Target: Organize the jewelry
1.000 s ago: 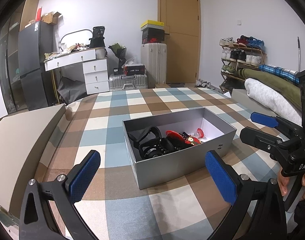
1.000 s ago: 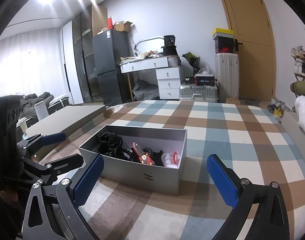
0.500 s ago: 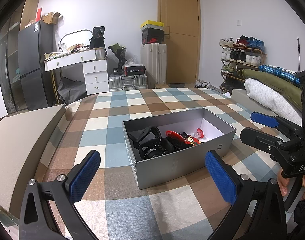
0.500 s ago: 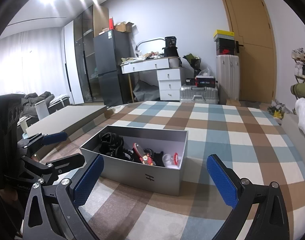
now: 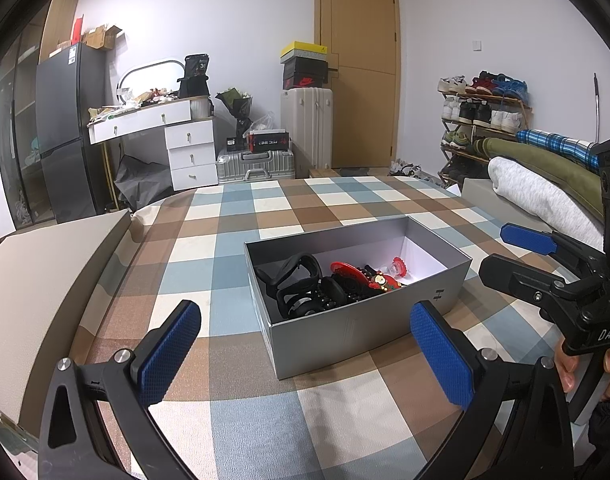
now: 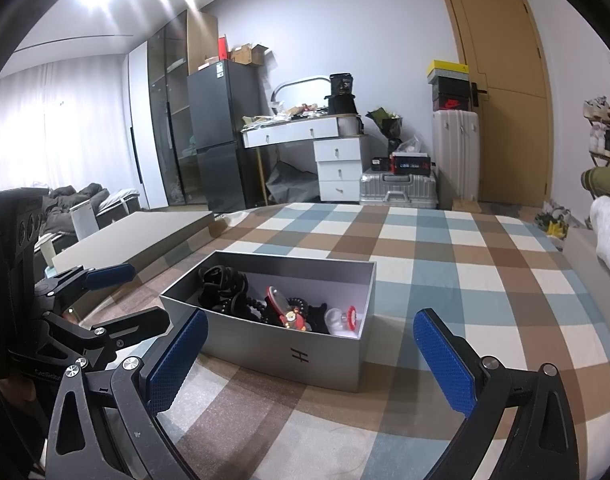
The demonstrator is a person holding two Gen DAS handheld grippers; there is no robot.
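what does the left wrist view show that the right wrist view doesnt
Only the left wrist view shows the full shoe rack, the folded blankets beside it, and the person's hand holding the right tool.

Only the right wrist view shows the curtained window, the glass cabinet and the left tool from the side.

Both show the open grey box on the checked cloth, holding black jewelry and red pieces, plus the door, the white desk and the suitcases. Both tools are open and empty.
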